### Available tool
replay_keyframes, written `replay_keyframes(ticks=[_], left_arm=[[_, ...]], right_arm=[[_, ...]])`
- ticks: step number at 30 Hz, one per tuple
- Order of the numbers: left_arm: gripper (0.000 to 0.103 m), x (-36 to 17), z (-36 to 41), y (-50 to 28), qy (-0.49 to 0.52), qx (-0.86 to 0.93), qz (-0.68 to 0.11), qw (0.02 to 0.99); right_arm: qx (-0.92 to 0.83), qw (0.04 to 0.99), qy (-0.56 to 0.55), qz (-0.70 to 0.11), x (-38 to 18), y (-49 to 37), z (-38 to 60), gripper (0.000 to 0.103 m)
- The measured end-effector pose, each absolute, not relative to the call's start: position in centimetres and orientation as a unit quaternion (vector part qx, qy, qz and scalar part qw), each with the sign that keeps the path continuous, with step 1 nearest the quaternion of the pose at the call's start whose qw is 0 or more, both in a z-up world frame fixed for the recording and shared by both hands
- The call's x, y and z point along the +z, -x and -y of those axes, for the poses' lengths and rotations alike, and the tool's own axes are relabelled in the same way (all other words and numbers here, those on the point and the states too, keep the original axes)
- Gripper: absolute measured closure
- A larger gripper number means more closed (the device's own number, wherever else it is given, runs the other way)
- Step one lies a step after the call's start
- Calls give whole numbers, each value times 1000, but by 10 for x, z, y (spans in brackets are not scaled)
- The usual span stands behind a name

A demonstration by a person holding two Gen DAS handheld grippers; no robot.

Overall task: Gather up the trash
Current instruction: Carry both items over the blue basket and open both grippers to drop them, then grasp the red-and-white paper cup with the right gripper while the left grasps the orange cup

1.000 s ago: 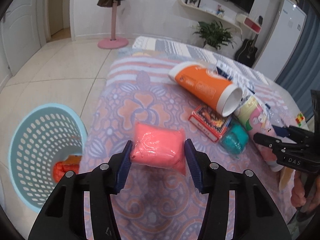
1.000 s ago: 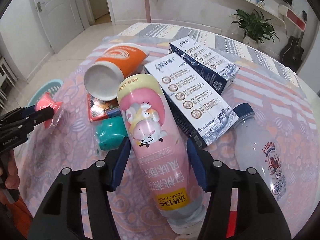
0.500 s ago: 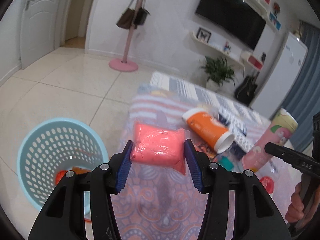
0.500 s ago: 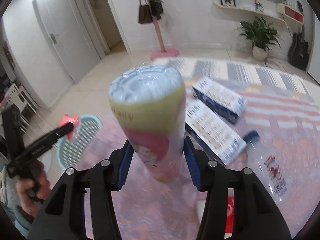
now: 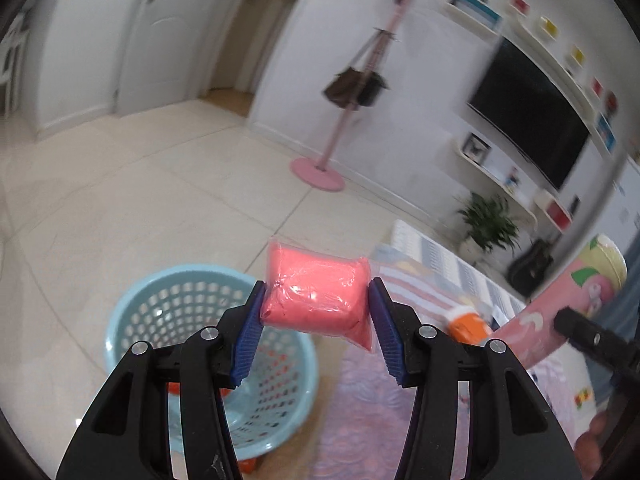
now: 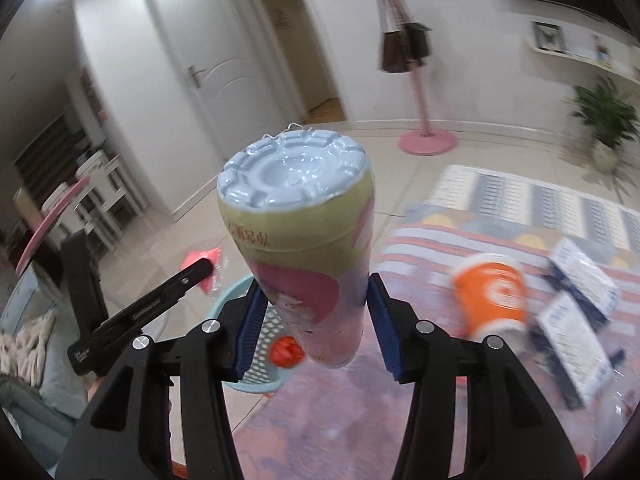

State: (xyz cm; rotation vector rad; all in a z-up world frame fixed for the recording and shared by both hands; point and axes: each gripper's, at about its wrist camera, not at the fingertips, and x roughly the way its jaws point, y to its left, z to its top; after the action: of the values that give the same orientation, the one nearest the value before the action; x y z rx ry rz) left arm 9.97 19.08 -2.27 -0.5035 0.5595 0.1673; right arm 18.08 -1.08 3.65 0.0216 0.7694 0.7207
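My left gripper (image 5: 316, 312) is shut on a pink plastic packet (image 5: 316, 290) and holds it in the air over the far rim of a light-blue perforated basket (image 5: 160, 308) on the floor. My right gripper (image 6: 314, 312) is shut on a tall pink and yellow bottle (image 6: 304, 248), its pale-blue base pointing up and away. The bottle also shows at the right of the left wrist view (image 5: 560, 304). The left gripper with the packet shows in the right wrist view (image 6: 200, 270), left of the bottle. The basket (image 6: 260, 380) sits below, with a red item (image 6: 284, 354) inside.
An orange cup (image 6: 490, 296) lies on the patterned tablecloth (image 6: 360, 420) with blue-and-white cartons (image 6: 580, 344) to its right. A pink coat stand (image 5: 320, 168) stands on the tiled floor beyond. A potted plant (image 5: 488, 224) stands by the wall.
Both grippers have lifted and swung left, away from the table toward the basket. The packet now hangs over the basket's rim and the bottle has tipped further, base up.
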Motion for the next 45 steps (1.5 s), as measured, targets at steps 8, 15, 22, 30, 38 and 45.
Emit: replay_keyframes(ticks=[8,15,22,30,38,45], left_arm=[[54,-58,-245,-89,292,149,-331,885],[54,-83,-258,-93,295,181,-394,852],[51,-92,-259,-95,286,195,-429,834],[37,-77,-261,-89,278,213,-403,845],[34,-45,-250,-79,258,213,-339,879],[31,-11,-224,-71,213,221,-277,911]], right_arm=[[388,816,10,-429,-27,-180,-79,56],[385,779,48,-493,-88,-189,-130,56],[363,756,54,-541,-119,-202,-145,55],[365,753,37,-546,-128,-204,-148,41],[369,759,23,-535,-121,-207,-131,41],[366,781,31,-505,-103,-196,-114,41]])
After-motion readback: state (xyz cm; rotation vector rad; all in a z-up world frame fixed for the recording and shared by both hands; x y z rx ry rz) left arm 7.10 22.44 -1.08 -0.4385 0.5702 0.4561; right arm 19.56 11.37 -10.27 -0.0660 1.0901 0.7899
